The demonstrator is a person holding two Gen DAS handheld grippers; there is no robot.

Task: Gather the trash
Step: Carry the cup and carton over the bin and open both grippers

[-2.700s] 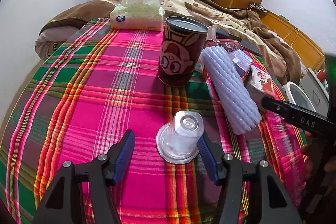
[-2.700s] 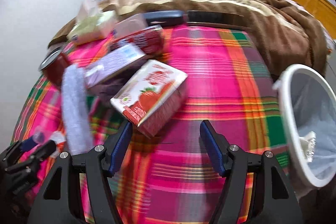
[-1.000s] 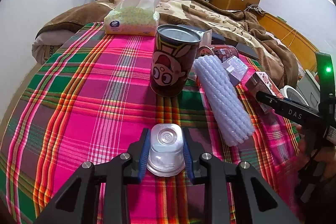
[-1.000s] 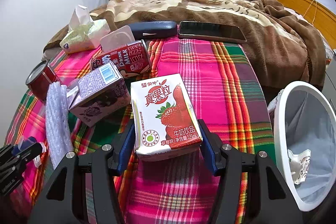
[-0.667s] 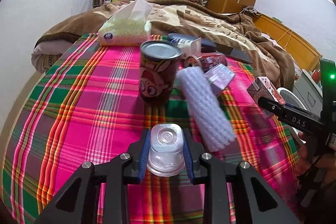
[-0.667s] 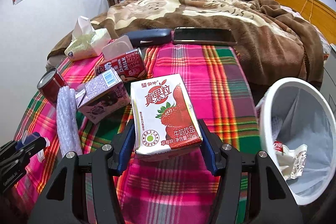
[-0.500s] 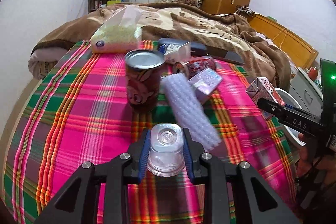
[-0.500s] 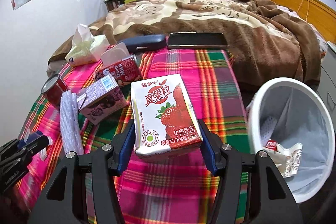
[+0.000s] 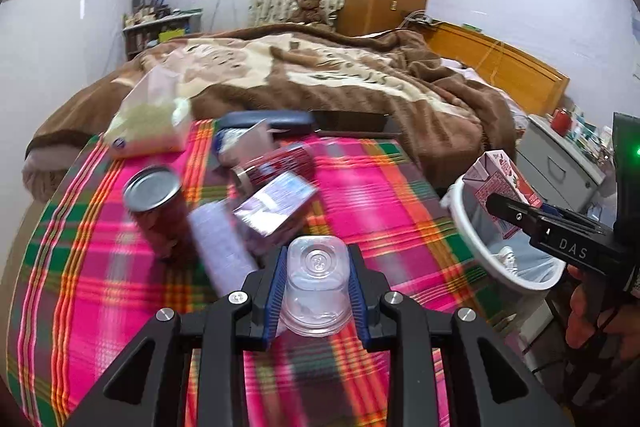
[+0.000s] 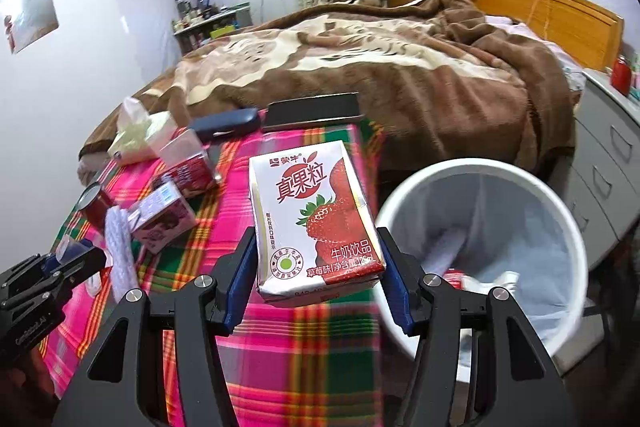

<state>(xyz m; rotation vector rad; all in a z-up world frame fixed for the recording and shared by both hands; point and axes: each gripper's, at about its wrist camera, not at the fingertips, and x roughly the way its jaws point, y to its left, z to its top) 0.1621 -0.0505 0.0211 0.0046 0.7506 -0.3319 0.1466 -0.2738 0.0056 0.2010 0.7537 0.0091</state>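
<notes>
While my right hand-held gripper [image 10: 316, 267] clamps the strawberry milk carton [image 10: 314, 219] and my left hand-held gripper [image 9: 316, 293] the clear plastic cup [image 9: 316, 291], I should centre each above the white bin [image 10: 568, 227] at three o'clock before releasing.

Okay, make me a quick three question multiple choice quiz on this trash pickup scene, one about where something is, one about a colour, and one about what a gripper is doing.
1. Where is the white bin?
A. On the bed
B. Beside the plaid cloth's edge
C. Under the window

2. What fruit colour marks the milk carton?
A. Red
B. Blue
C. Yellow

3. What is the left gripper doing?
A. Standing open and empty
B. Clamping a tin can
C. Clamping a clear plastic cup

Answers: 1 B, the bin sits just off the cloth's side. 2 A, red strawberries are printed on it. 3 C, the upturned cup sits between its blue pads.
</notes>
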